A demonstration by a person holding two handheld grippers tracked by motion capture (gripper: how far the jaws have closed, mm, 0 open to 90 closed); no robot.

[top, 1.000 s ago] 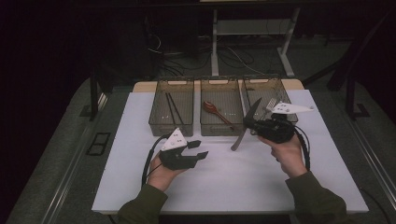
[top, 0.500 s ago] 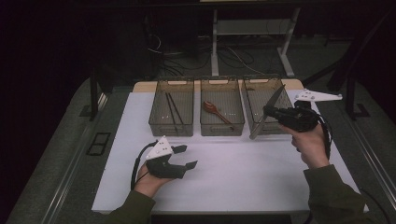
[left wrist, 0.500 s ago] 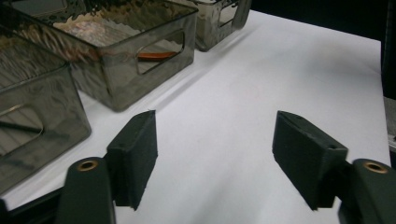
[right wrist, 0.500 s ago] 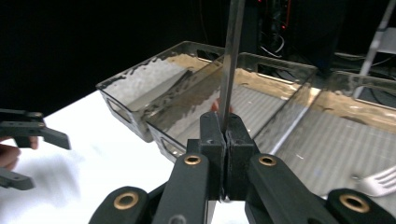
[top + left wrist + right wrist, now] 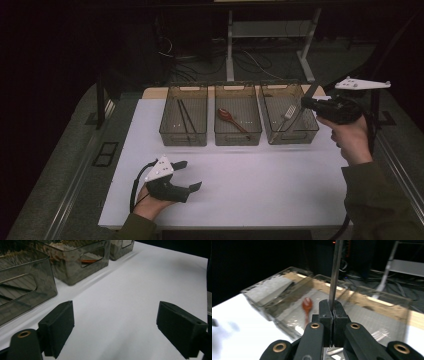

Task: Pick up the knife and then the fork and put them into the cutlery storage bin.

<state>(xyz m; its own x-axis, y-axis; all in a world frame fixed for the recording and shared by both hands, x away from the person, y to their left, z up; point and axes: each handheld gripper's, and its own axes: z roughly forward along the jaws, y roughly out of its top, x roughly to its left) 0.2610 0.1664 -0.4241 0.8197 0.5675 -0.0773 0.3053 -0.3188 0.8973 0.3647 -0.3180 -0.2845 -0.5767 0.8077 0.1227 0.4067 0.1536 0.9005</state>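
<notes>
Three clear bins stand in a row at the back of the white table [image 5: 260, 175]. The left bin [image 5: 182, 87] holds dark chopsticks [image 5: 184, 116]. A reddish wooden spoon [image 5: 231, 118] lies in the middle bin [image 5: 238, 86], and a fork [image 5: 289, 112] in the right bin [image 5: 281, 84]. My right gripper [image 5: 307, 103] hangs over the right bin's right side, shut on a slender metal utensil [image 5: 335, 272] that stands up from its jaws [image 5: 332, 310]. At the front left my left gripper [image 5: 190, 175] lies low over the table; its jaws have just been opening and stand wide with nothing between them [image 5: 115, 325].
A wooden strip runs behind the bins at the table's back edge [image 5: 155, 93]. Beyond it stand a desk frame [image 5: 230, 45] and loose cables [image 5: 250, 62] on the dark floor. A black cable [image 5: 134, 187] trails from the left gripper.
The right gripper has carried the utensil up and to the right, from in front of the bins to over the right bin. The left gripper drew back toward the front left and opened wider.
</notes>
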